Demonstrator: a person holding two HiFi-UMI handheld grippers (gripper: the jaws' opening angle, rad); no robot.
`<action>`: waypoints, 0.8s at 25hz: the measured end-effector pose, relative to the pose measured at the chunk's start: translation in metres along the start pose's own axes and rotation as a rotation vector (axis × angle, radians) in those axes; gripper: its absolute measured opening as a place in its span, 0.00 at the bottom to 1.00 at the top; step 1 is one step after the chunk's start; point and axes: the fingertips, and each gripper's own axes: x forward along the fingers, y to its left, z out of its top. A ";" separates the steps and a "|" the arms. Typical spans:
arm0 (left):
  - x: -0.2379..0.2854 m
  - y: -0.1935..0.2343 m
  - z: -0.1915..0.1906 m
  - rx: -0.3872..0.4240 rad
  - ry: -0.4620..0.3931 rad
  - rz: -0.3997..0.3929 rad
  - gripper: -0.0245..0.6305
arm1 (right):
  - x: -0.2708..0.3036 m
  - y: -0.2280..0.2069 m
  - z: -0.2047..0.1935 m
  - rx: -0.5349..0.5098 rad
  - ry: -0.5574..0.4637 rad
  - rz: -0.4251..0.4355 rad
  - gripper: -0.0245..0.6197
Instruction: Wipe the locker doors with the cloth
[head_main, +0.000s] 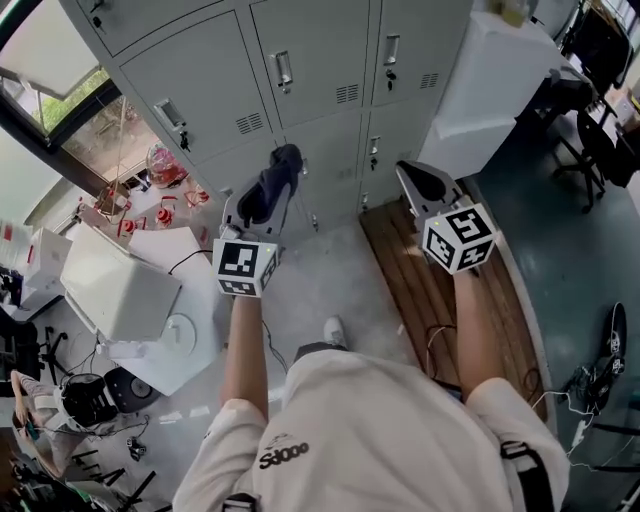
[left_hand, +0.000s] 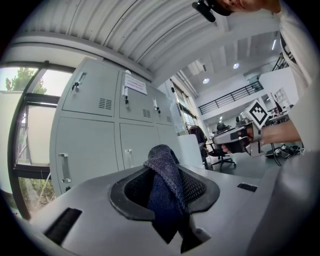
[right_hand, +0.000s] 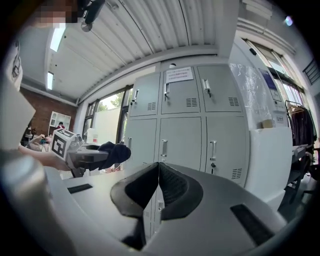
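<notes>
Grey locker doors (head_main: 300, 80) stand in front of me, with handles and vent slots. My left gripper (head_main: 281, 166) is shut on a dark blue cloth (head_main: 264, 194), held a short way off the lower doors. In the left gripper view the cloth (left_hand: 167, 187) sticks up folded between the jaws, with the lockers (left_hand: 100, 135) beyond. My right gripper (head_main: 418, 181) is shut with nothing in it, level with the left one and also off the doors. In the right gripper view its jaws meet (right_hand: 158, 175) before the locker doors (right_hand: 185, 125); the cloth (right_hand: 114, 152) shows at left.
A tall white cabinet (head_main: 490, 90) stands right of the lockers. A wooden board (head_main: 430, 290) lies on the floor under my right arm. White boxes (head_main: 120, 290) and cables sit at left by a window (head_main: 60, 100). Office chairs (head_main: 590, 140) are at far right.
</notes>
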 end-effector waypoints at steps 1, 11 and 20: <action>0.010 0.010 -0.005 0.003 0.004 -0.006 0.24 | 0.013 -0.005 -0.001 0.002 0.000 -0.003 0.05; 0.080 0.073 -0.082 -0.128 0.119 -0.021 0.24 | 0.098 -0.040 -0.020 -0.015 0.008 -0.041 0.05; 0.137 0.092 -0.173 -0.202 0.280 0.044 0.24 | 0.177 -0.061 -0.092 0.013 0.122 0.074 0.05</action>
